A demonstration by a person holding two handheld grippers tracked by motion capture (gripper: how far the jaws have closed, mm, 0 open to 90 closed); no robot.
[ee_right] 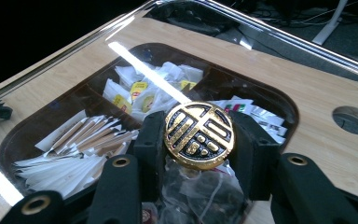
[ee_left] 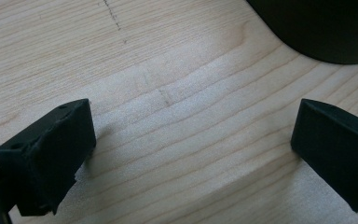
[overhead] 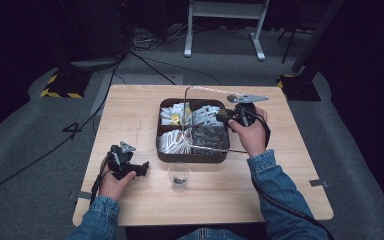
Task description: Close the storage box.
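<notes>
Right tool (ee_right: 199, 135) clamped on gold knob (ee_right: 199, 134), left tool (ee_left: 191, 154) wide open over pale wooden table (overhead: 130, 115), dark room beyond.

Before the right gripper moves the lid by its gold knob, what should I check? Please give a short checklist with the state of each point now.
1. Right gripper shut on the knob: ok.
2. Knob centred between the jaws: ok.
3. Lid lifted free of the box: cannot tell.
4. Left gripper open, over bare table, away from the box: ok.
5. Cup stands apart from the box: ok.
6. Free table space to put the lid down: ok.
</notes>
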